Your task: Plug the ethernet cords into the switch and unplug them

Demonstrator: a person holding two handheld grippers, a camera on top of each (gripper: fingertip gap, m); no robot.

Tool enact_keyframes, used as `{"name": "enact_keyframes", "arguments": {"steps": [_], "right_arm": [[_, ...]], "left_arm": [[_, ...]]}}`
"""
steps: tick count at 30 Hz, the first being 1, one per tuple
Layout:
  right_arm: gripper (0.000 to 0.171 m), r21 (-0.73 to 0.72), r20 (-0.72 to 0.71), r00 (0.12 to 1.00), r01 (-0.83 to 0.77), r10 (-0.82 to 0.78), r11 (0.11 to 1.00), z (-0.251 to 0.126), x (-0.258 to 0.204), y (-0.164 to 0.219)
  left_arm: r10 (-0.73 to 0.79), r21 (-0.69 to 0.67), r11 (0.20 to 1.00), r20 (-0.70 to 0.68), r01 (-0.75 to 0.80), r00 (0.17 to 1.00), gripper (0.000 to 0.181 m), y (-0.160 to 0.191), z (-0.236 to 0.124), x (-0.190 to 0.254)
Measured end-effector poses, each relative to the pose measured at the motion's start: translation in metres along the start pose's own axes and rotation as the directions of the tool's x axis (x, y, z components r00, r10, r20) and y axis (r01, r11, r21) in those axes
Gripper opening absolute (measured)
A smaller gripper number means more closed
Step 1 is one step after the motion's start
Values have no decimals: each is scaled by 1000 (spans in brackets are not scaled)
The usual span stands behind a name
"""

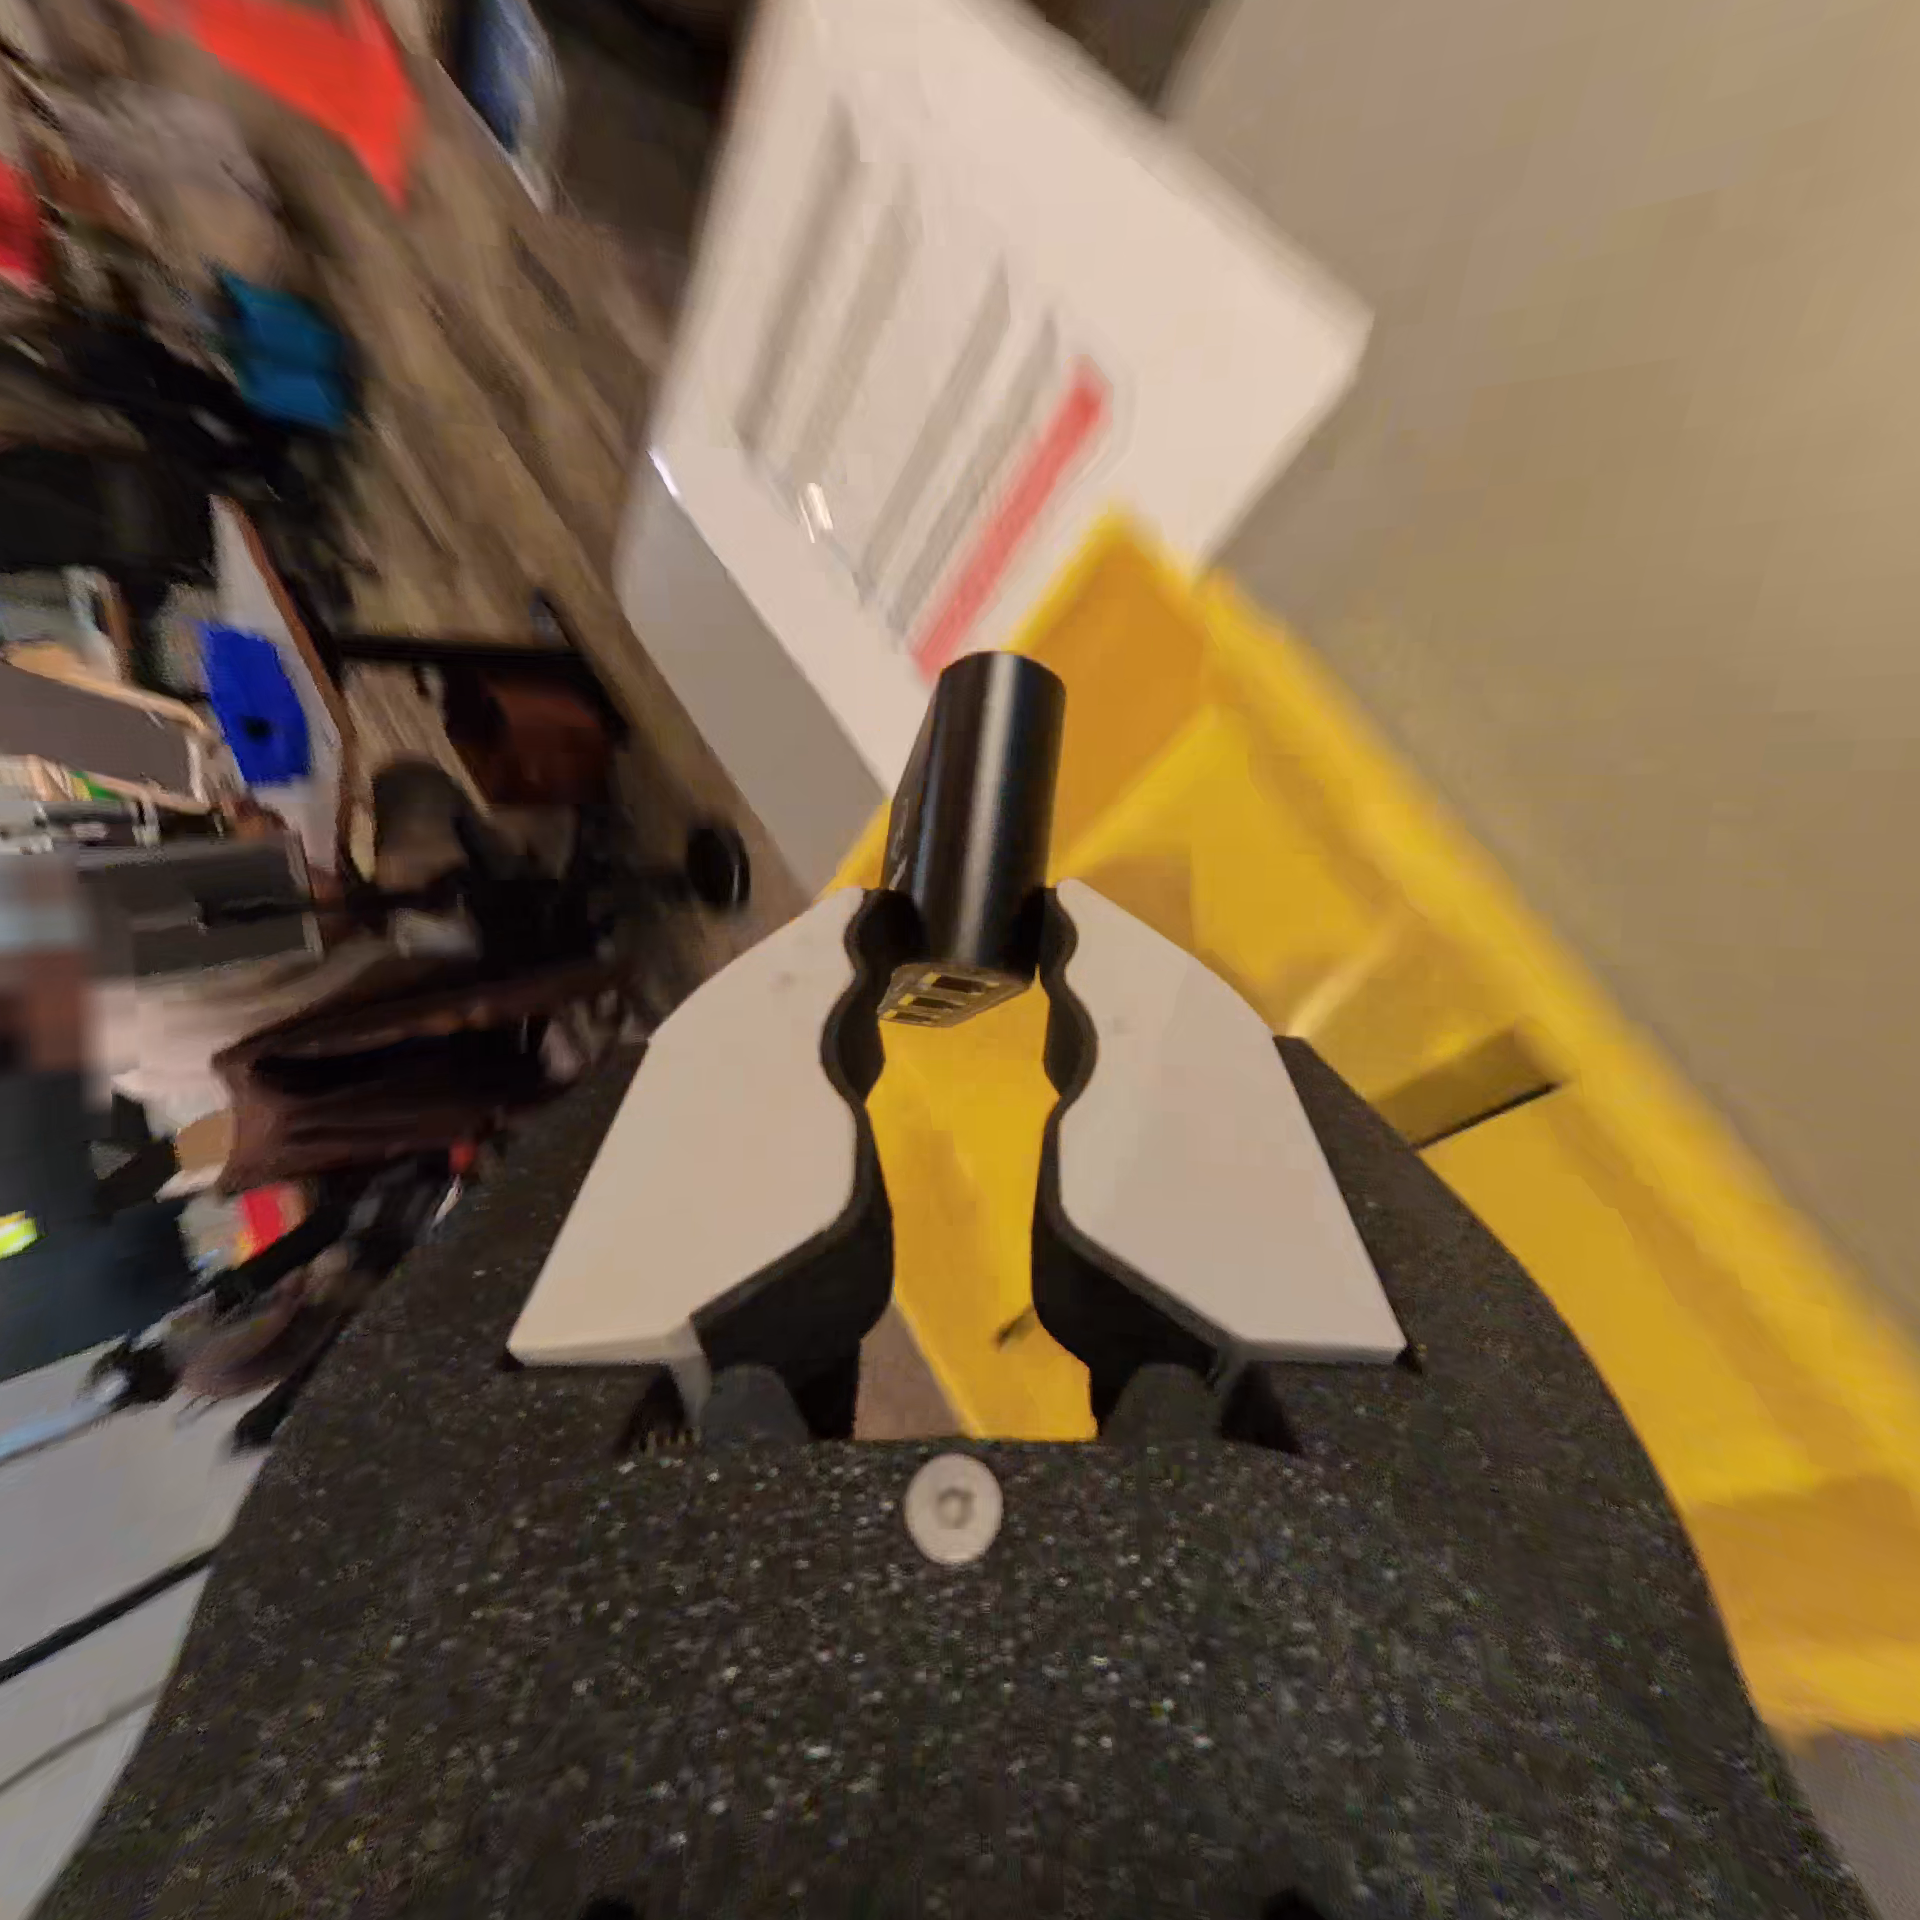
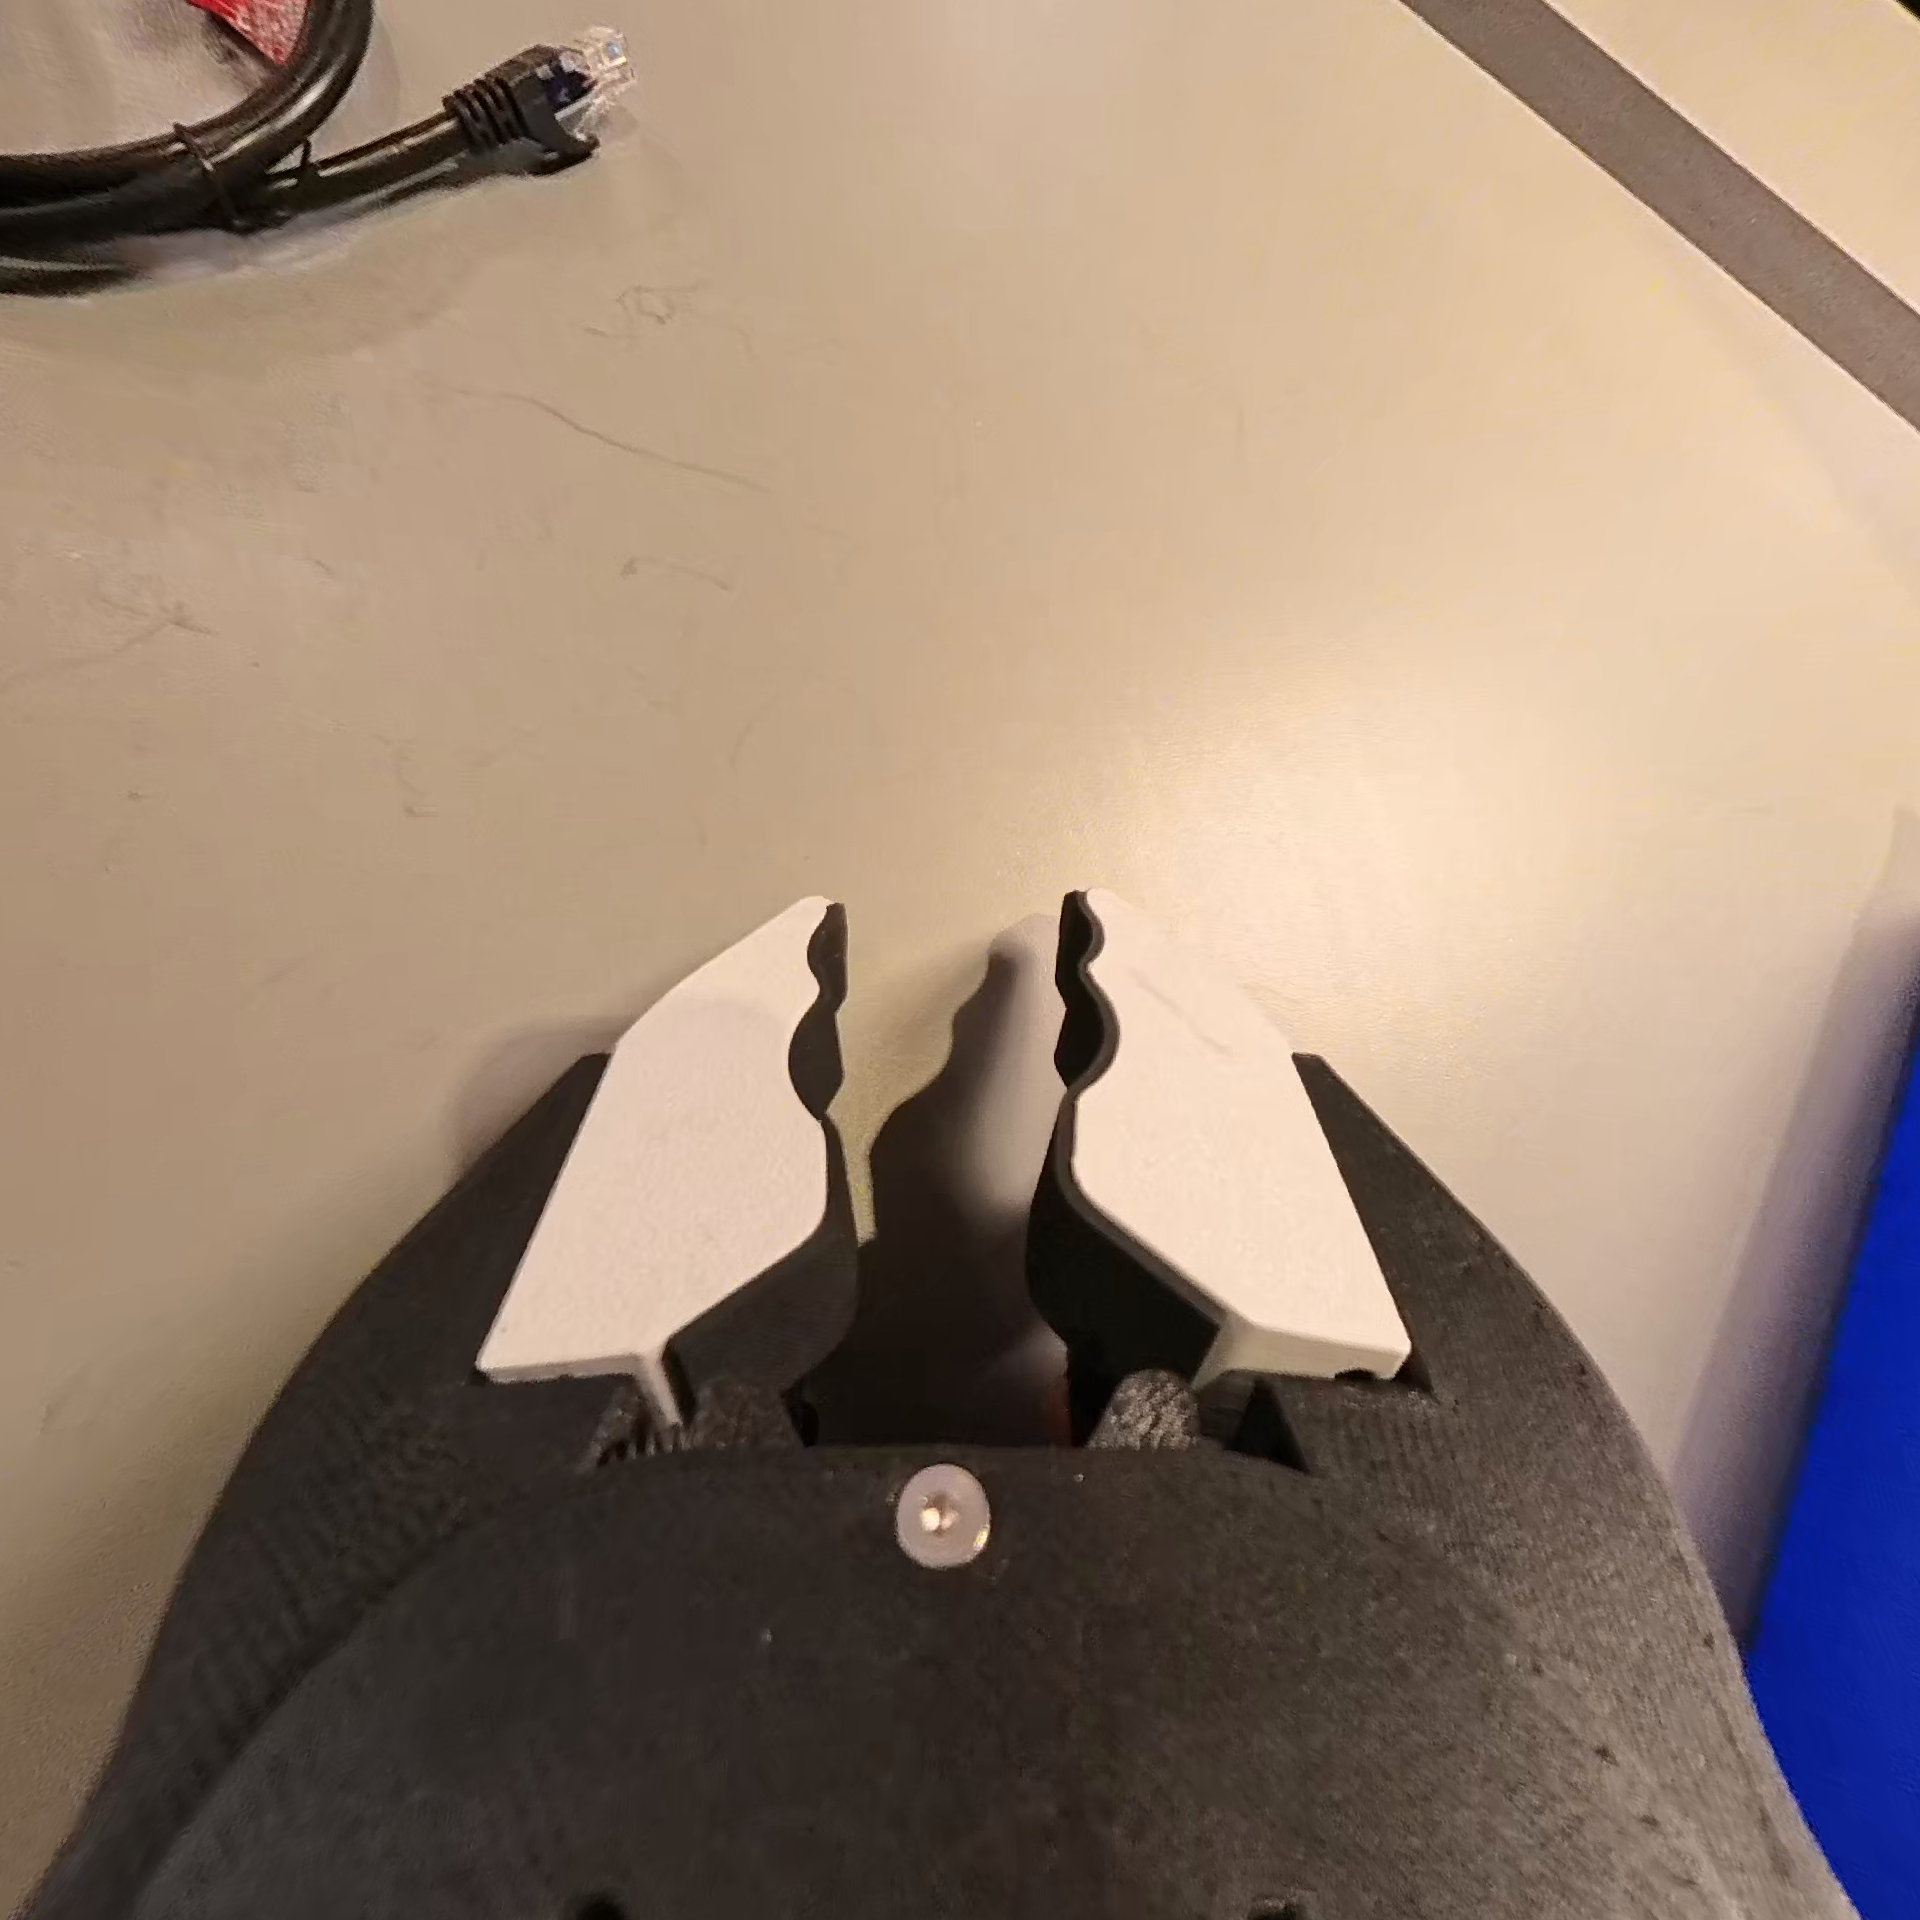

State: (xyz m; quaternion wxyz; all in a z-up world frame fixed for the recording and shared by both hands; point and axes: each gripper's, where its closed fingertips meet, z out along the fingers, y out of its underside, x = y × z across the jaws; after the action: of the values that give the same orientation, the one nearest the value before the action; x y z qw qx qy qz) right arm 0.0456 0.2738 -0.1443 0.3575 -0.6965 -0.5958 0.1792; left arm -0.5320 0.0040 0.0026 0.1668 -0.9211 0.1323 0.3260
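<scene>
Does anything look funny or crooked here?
Yes. The left gripper holds the small black box-shaped switch up in the air, ports facing the camera. The black ethernet cord lies unplugged on the beige table.

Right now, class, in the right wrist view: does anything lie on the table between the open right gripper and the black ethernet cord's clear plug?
Nothing visible does. Only bare beige table lies between the open right gripper and the black ethernet cord with its clear plug at the far left.
</scene>
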Motion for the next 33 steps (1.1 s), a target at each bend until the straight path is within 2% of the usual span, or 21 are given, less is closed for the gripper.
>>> {"name": "enact_keyframes", "arguments": {"steps": [1, 2, 4, 6, 10, 12, 14, 16, 17, 22, 27, 30, 33], "right_arm": [[39, -1, 2, 1000, -2, 2, 1000, 0, 0, 0], [39, -1, 3, 1000, -3, 3, 1000, 0, 0, 0], [40, -2, 2, 1000, -4, 4, 1000, 1, 0, -1], [40, -2, -3, 1000, -6, 6, 1000, 2, 1, -2], [41, 3, -30, 1000, 2, -2, 1000, 2, 3, -3], [41, 10, -54, 998, 22, -22, 1000, 1, 4, -4], [41, 19, -76, 996, 48, -46, 999, 1, 4, -6], [40, 26, -85, 994, 71, -68, 997, 2, 2, -8], [40, 34, -83, 993, 82, -79, 996, 3, 0, -11], [41, 136, 26, 985, 164, -169, 977, 14, -31, -57], [51, 362, 163, 912, 298, -375, 883, 20, -83, -128], [68, 470, 243, 871, 279, -427, 837, 27, -109, -152], [69, 562, 295, 849, 216, -438, 799, 27, -127, -157]], "left_arm": [[-58, 131, 990, 10, 56, 998, 28, -28, -22, 2], [-111, 270, 956, -17, 111, 994, 28, -58, -44, 11], [-160, 512, 833, -140, 210, 977, 27, -117, -85, 44], [-137, 664, 682, -295, 306, 946, 27, -168, -116, 88], [12, 751, 421, -565, 508, 825, 26, -240, -142, 175], [97, 731, 345, -652, 589, 752, 25, -261, -141, 209], [130, 672, 342, -726, 657, 675, 25, -273, -129, 235], [120, 604, 417, -777, 679, 618, 25, -279, -111, 258], [126, 599, 446, -778, 665, 616, 25, -280, -106, 267], [168, 655, 474, -723, 588, 670, 25, -282, -107, 288], [264, 757, 449, -620, 475, 739, 25, -282, -121, 309], [345, 816, 410, -551, 406, 760, 26, -280, -134, 326], [391, 851, 379, -504, 364, 770, 26, -280, -143, 337]]}}
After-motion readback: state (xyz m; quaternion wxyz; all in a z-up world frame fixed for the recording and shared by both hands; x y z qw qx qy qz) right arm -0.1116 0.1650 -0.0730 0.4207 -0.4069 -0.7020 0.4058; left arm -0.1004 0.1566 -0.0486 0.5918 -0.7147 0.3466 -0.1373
